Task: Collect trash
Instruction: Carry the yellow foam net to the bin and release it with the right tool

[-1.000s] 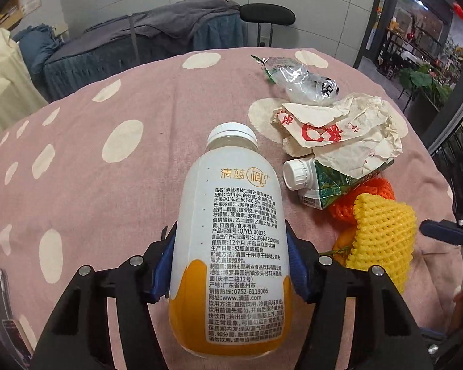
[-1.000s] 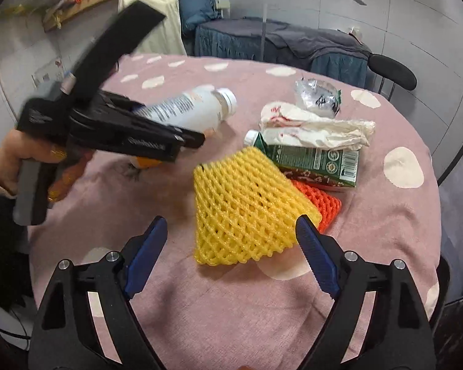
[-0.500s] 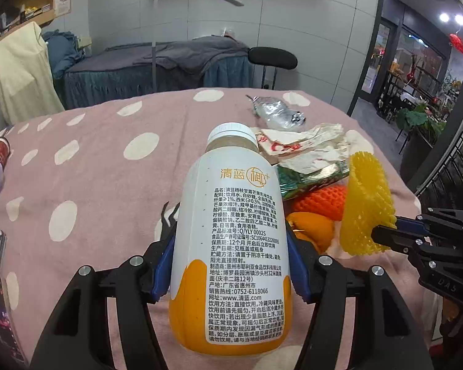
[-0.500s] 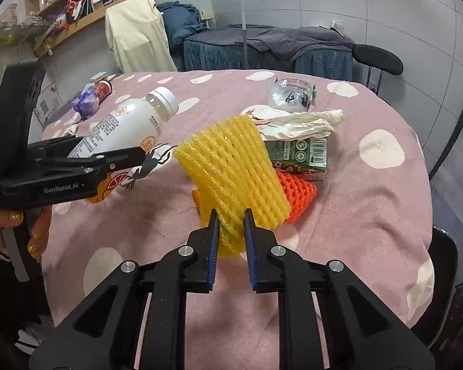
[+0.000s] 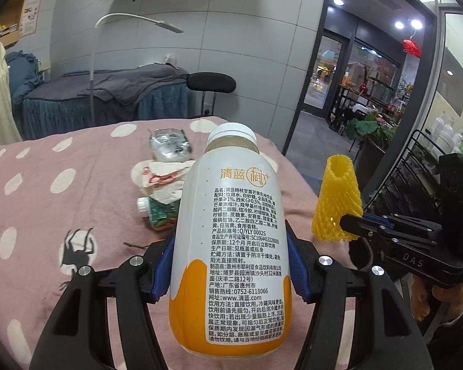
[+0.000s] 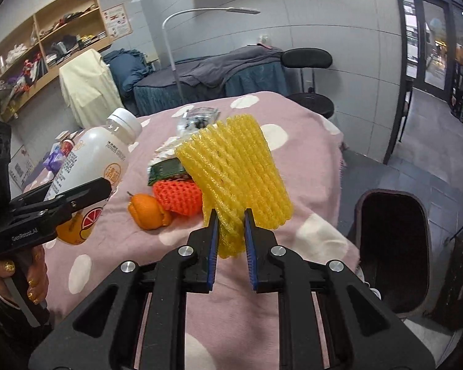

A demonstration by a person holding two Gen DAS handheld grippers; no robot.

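While lifted above the pink polka-dot tablecloth (image 5: 77, 191), the white juice bottle (image 5: 231, 237), orange at its base under a white cap, sits clamped in the left gripper (image 5: 230, 265). Beside it, the right gripper (image 6: 230, 240) pinches a yellow foam fruit net (image 6: 237, 169), near a dark bin (image 6: 392, 246).

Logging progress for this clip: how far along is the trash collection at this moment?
Nothing looks binned yet. In hand: the left gripper clamps a drink bottle, and the right gripper pinches a yellow foam net, with a dark bin beside the table. Left on the table: orange peel, red foam net, green carton, crumpled paper and a clear wrapper.
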